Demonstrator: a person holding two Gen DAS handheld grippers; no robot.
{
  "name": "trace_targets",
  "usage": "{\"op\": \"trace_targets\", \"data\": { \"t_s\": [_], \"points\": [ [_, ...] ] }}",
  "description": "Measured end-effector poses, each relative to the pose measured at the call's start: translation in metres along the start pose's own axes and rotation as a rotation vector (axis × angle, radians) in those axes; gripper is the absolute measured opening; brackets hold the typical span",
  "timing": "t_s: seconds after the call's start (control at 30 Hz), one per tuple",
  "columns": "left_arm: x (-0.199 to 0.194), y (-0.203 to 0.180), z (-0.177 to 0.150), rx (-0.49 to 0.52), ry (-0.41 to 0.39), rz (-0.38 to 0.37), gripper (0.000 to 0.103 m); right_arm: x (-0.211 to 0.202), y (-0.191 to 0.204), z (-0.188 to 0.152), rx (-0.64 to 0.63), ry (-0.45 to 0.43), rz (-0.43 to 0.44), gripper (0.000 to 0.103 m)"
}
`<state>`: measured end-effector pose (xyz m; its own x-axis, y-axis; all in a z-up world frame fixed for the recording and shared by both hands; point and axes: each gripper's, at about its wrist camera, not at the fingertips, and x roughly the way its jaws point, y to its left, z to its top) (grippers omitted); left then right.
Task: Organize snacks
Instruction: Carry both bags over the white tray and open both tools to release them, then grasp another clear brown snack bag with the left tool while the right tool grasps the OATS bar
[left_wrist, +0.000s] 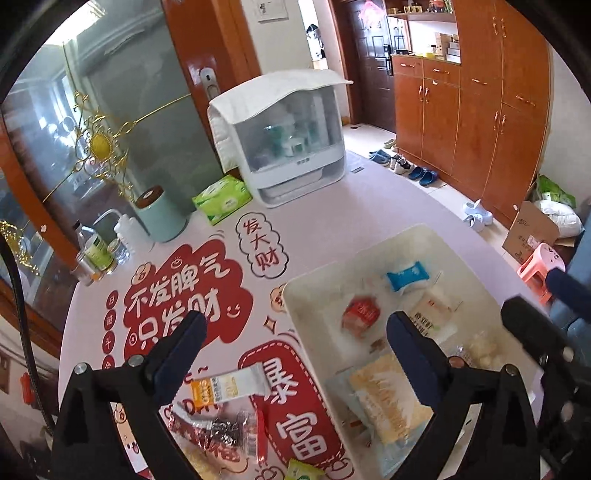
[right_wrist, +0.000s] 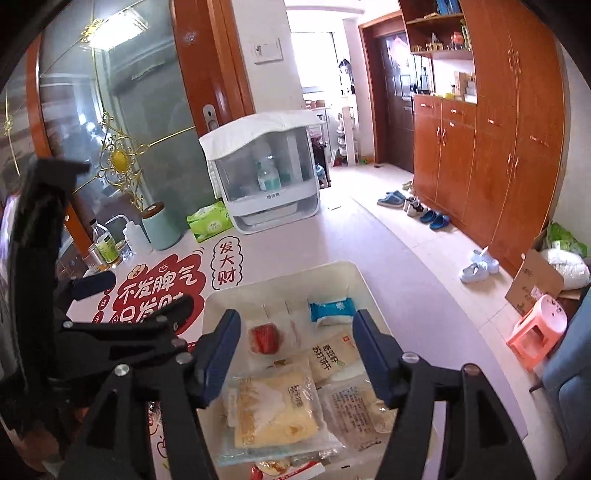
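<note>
1. Left wrist view: your left gripper (left_wrist: 295, 328) stands spread wide with nothing between its fingers, tilted down over the table (left_wrist: 332, 206). Loose snacks lie just below and between its fingers: an orange-and-white sachet (left_wrist: 232, 386) and a dark red wrapped bar (left_wrist: 214, 432), both on the printed tablecloth, outside the tray.

2. To that gripper's right sits the white tray (left_wrist: 295, 291), already holding a blue packet (left_wrist: 406, 278), a red packet (left_wrist: 362, 314) and a large yellow pastry pack (left_wrist: 391, 402). The right finger crosses in front of the tray's near part.

3. Right wrist view: your right gripper (right_wrist: 295, 350) is partly open and empty, pointing down into the tray (right_wrist: 347, 267). The pastry pack (right_wrist: 273, 413) lies just under the fingers, a beige biscuit sachet (right_wrist: 332, 358) sits ahead between them, and the red and blue packets are further forward.

4. The snacks in the tray lie flat and overlapping, which looks like they were dropped in rather than arranged; that leaves the far corners bare for more.

5. My judgement: sorting is partway done. The loose pieces under your left gripper are the nearest candidates, and its wide opening suits the flat sachet.

6. Thin foil wrappers lying flat tend to slip, so aim to pinch an edge.

7. At the table's far side stand a white dish cabinet (left_wrist: 288, 144) and a green tissue pack (left_wrist: 221, 197), well apart from your work.
</note>
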<state>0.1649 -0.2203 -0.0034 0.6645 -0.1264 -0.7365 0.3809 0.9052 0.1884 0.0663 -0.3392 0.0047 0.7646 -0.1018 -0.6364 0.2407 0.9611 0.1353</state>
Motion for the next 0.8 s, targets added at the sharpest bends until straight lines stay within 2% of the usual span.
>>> {"op": "trace_targets", "data": {
  "t_s": [0.43, 0.8],
  "points": [
    [-0.039, 0.028, -0.025, -0.07, -0.021, -0.003, 0.098, -0.003, -0.006, -0.009, 0.033, 0.035, -0.041, 0.064],
    [-0.066, 0.042, -0.054, -0.092, -0.019, -0.033, 0.101, -0.009, 0.003, -0.022, 0.042, 0.073, -0.027, 0.064]
  ]
}}
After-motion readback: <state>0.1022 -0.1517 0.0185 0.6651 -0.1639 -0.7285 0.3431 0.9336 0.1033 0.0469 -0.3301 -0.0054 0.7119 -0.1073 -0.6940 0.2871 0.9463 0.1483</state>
